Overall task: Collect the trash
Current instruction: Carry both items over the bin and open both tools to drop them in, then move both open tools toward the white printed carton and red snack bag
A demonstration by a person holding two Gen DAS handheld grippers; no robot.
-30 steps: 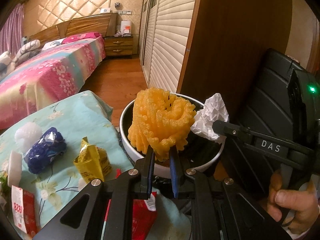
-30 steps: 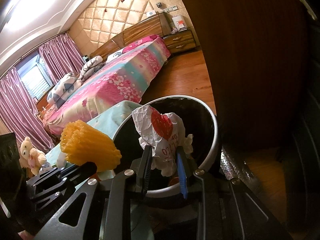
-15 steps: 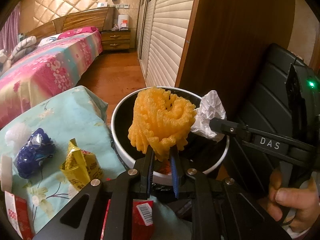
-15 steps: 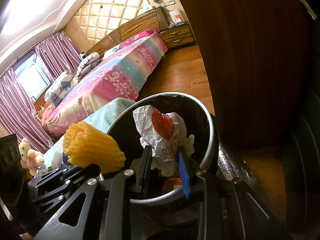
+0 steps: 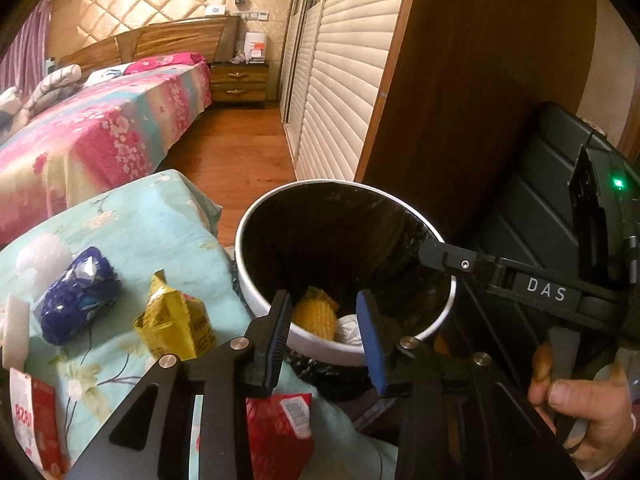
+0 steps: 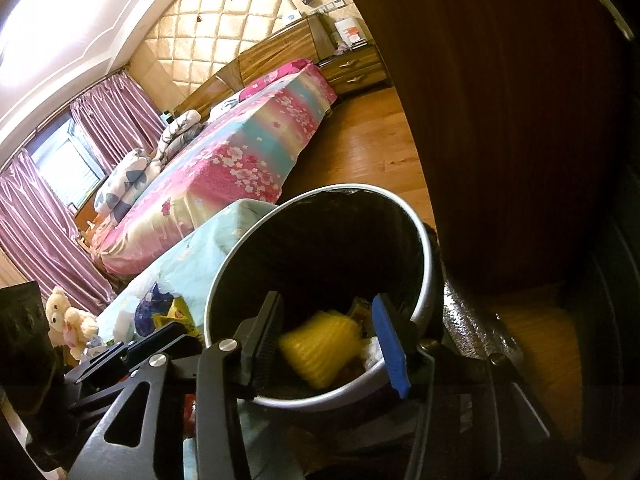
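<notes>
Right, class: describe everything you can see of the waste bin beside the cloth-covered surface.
The waste bin is round and upright, with a white outer wall, a smooth pale rim and a black plastic liner that bunches out below the near side. It stands on the wooden floor, against the light-blue floral cloth and near a dark wood panel. Inside lie a yellow foam net, a crumpled white paper and other scraps. Both tongs hang over its near rim; none visibly touches it.
</notes>
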